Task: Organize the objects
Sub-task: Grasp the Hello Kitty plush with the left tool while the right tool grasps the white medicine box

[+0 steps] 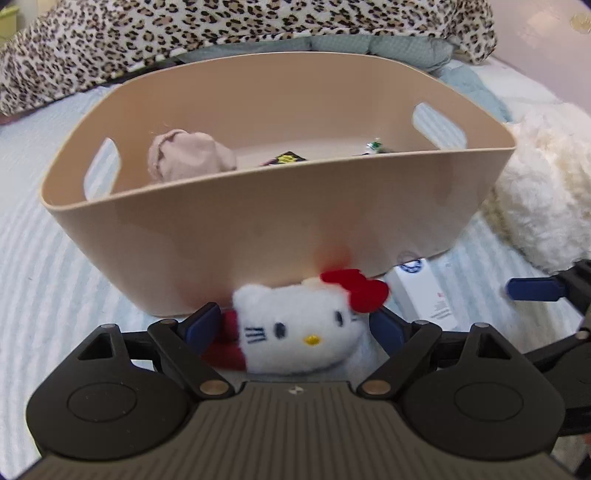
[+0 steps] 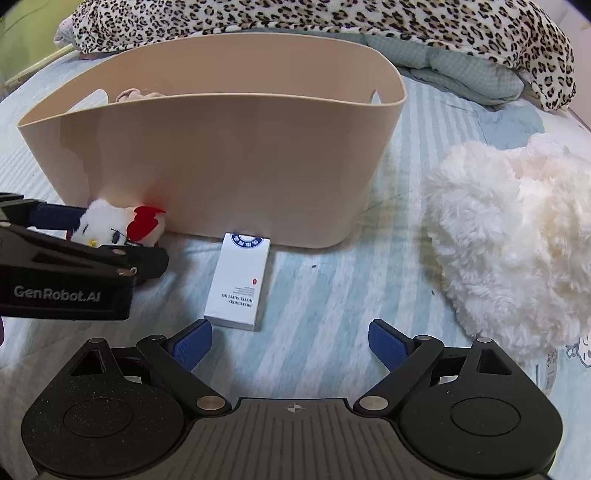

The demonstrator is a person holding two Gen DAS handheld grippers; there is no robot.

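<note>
A white Hello Kitty plush (image 1: pixel 299 332) with a red bow lies on the bed against the front wall of a beige plastic bin (image 1: pixel 280 229). My left gripper (image 1: pixel 295 328) is around the plush, its blue pads at both sides of it; whether they press it is unclear. It shows in the right wrist view (image 2: pixel 122 225) too. A white box (image 2: pixel 238 282) lies flat in front of the bin (image 2: pixel 221 162). My right gripper (image 2: pixel 290 345) is open and empty, just short of the box.
The bin holds a pink cloth bundle (image 1: pixel 188 155) and small packets (image 1: pixel 284 159). A fluffy white plush (image 2: pixel 517 236) lies at the right. A leopard-print blanket (image 2: pixel 332 26) and a teal quilt (image 2: pixel 469 74) lie behind the bin. The bedsheet (image 2: pixel 325 302) is striped pale blue.
</note>
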